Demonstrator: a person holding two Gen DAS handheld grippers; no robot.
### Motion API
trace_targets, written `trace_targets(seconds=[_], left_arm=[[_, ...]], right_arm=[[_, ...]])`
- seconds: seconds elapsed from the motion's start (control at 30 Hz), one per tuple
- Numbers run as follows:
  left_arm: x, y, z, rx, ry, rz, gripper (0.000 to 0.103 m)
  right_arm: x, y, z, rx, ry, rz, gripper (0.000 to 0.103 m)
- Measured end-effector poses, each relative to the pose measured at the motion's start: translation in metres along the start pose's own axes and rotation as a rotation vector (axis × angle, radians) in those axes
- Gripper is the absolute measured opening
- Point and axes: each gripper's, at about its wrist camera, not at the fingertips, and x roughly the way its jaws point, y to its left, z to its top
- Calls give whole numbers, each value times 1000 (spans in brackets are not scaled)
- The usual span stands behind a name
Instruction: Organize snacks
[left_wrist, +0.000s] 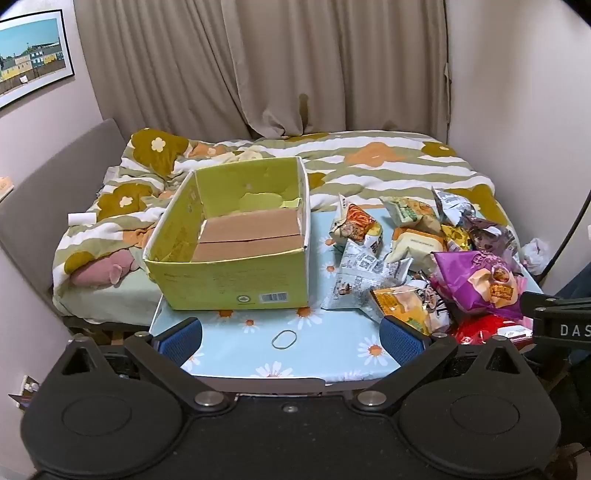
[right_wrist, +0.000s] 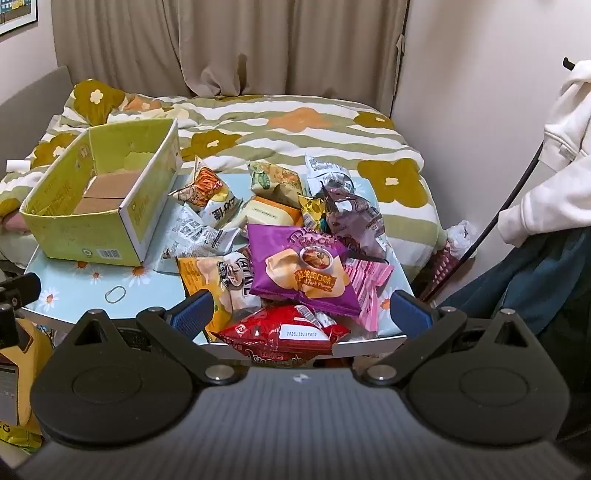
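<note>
Behind everything hung tan curtains, and a bed with a flowery cover sat under them. Up close was a small bench with a blue daisy cloth on top.

On the left part of the bench stood a green box with nothing in it. On the right part lay a messy pile of snack bags. A purple bag lay on top of the pile, and a red bag stuck out over the near edge of the bench. A rubber band lay alone on the cloth (it is not a snack).

The left gripper was wide open and held nothing. It hung over the bare cloth, in front of the box, and the bags were off to its right. The right gripper was wide open too and held nothing. It pointed down at the pile, and the red bag lay right between its two blue fingers.

So the right gripper was much nearer to the snacks. The red bag looked like the easy first pick. Its long side ran from left to right, so the fingers might have to close across it the long way. Then the bag would need to go left, over to the box.
</note>
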Motion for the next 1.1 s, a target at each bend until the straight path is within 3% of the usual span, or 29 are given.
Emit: trace_targets(seconds=[0.27, 1.1], left_arm=[[-7, -3, -3, 4, -37, 6, 103], [-4, -1, 1, -10, -18, -26, 103]], right_arm=[[-5, 5, 6, -9, -9, -5, 103], [-5, -2, 2, -9, -11, -1, 103]])
